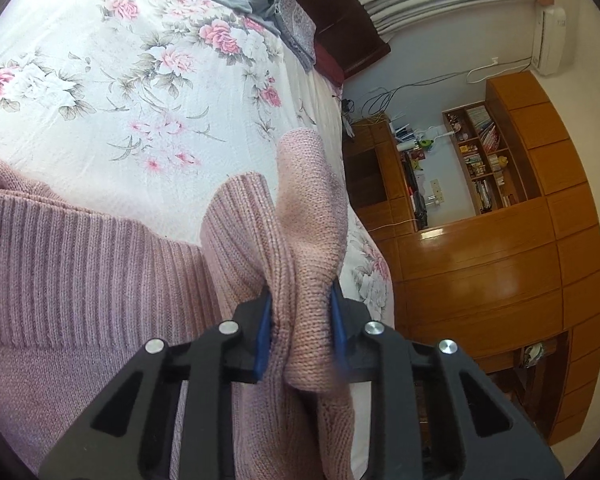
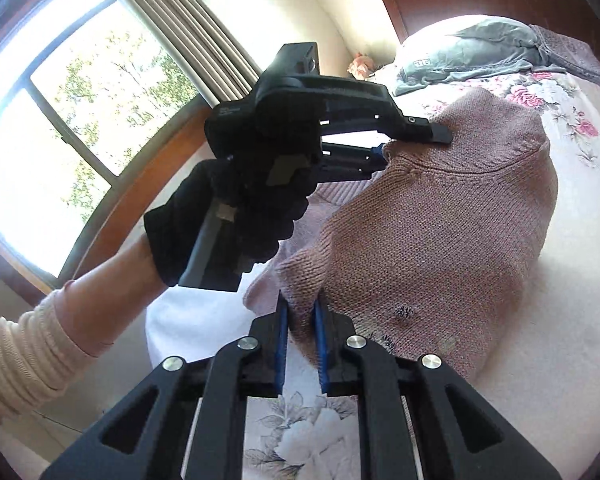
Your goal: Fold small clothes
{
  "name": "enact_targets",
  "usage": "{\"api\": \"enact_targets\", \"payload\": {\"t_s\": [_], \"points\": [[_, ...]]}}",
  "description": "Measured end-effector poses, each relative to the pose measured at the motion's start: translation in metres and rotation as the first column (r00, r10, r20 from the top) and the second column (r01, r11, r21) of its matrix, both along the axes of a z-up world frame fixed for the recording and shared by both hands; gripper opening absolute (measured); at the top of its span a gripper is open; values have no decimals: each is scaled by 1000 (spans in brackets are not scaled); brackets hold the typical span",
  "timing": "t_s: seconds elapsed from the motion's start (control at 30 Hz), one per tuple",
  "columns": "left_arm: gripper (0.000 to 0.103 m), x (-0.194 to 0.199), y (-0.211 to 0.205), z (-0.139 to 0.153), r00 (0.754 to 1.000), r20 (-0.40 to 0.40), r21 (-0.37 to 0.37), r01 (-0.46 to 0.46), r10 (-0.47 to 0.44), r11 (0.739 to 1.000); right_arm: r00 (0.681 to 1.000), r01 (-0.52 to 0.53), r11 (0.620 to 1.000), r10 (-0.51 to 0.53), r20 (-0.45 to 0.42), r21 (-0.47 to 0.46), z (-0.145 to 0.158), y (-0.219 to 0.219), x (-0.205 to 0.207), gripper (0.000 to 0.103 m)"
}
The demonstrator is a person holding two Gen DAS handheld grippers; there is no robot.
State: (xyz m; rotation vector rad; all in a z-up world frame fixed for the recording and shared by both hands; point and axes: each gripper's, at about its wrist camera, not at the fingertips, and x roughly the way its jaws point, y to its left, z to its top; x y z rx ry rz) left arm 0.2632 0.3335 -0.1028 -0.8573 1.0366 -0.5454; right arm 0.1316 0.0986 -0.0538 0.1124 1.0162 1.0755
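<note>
The right gripper (image 2: 301,320) pinches one edge of the pink sweater (image 2: 440,208), its blue pads squeezed tight on the knit. The left gripper (image 1: 300,316), held in a black glove (image 2: 236,216), is clamped on a thick bunch of the same sweater a bit further off. Both lift the cloth off the flowery bed sheet (image 1: 112,88) — I think so one part can swing over the rest and fold. Far behind lie a grey pillow (image 2: 472,50) and wooden shelves (image 1: 488,152).

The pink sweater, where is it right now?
The pink sweater is lifted over the floral bedsheet, pinched by the left gripper and the right gripper.
</note>
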Motion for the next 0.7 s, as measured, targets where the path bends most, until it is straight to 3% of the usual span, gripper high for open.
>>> {"api": "enact_targets", "payload": {"t_s": [0.23,0.37,0.53,0.7], "points": [[23,-29,31,46,993,112,-44,-37,41,998,998,-67,994,66,9,89,23,20,-6,12],[23,-44,61,58,987,133,-42,-81,86,996,994,-106,989,104,25,100,28,41,-11,12],[23,-64,101,48,980,117,-36,-155,158,987,988,-154,986,153,28,57,19,79,-13,12],[23,-75,135,10,973,46,-4,-226,226,974,983,-182,983,183,13,-38,-7,112,-15,12]]}}
